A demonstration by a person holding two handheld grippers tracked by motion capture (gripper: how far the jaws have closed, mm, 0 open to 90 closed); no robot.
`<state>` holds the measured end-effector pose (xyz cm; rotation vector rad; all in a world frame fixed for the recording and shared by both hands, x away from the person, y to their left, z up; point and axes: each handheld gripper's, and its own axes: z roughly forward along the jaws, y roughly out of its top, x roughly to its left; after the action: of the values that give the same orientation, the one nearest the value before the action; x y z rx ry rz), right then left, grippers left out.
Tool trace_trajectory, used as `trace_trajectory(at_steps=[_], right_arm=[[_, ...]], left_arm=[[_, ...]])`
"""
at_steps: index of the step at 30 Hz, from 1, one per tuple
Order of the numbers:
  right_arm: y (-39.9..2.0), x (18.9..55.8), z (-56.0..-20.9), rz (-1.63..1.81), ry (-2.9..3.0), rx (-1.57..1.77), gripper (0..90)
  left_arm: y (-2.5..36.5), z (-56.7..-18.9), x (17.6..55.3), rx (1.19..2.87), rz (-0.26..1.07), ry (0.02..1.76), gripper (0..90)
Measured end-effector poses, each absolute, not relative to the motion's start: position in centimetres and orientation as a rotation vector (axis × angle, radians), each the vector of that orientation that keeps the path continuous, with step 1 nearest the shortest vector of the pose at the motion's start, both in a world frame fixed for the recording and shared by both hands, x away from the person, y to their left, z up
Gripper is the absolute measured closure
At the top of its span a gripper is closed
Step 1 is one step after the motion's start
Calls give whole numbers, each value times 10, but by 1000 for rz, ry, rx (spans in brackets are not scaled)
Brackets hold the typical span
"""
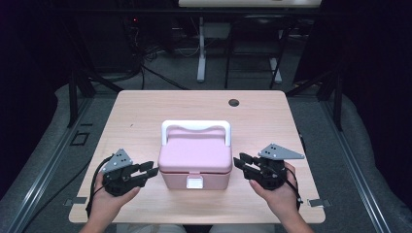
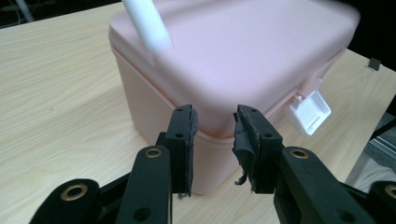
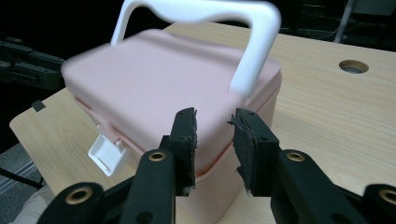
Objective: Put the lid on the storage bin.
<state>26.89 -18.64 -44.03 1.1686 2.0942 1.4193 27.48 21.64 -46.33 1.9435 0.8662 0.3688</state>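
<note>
Pink box (image 1: pixel 195 158) squarely crosswise, white latch (image 1: pixel 195 182) toward the person (handle (image 1: pixel 196 127) rearward)

One pink lidded box (image 1: pixel 195 158) with one white handle (image 1: pixel 196 127) and one white latch (image 1: pixel 195 182); two grippers, left gripper (image 1: pixel 149 169) and right gripper (image 1: pixel 241 161), flank it.

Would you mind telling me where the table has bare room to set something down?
Bare wood lies behind the pink box up to the round hole, and along both side edges of the table. It is crowded at the front, where the left gripper and right gripper flank the box.
</note>
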Motion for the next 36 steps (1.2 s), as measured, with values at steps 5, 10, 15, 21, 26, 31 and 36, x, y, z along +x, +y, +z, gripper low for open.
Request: trace_trajectory(at_steps=[5, 10, 15, 21, 26, 31, 36], right_arm=[[-187, 270, -440, 1428, 2087, 1172, 688], [-187, 271, -440, 1420, 2096, 1178, 686], [-186, 273, -439, 1418, 2100, 1187, 680], [-186, 277, -437, 1418, 2095, 1185, 675], [-186, 284, -435, 1417, 2089, 1206, 669], [-185, 292, -435, 1388, 2072, 1219, 646], [-186, 303, -435, 1403, 2061, 1258, 631]], left_arm=[[222, -461, 274, 1945, 378, 884, 670], [227, -461, 278, 1930, 377, 901, 662], [228, -457, 282, 1914, 379, 909, 639], [227, -449, 287, 1905, 373, 909, 585], [226, -444, 295, 1895, 367, 923, 535], [227, -440, 306, 1870, 362, 948, 503], [226, -437, 317, 1865, 418, 961, 484]])
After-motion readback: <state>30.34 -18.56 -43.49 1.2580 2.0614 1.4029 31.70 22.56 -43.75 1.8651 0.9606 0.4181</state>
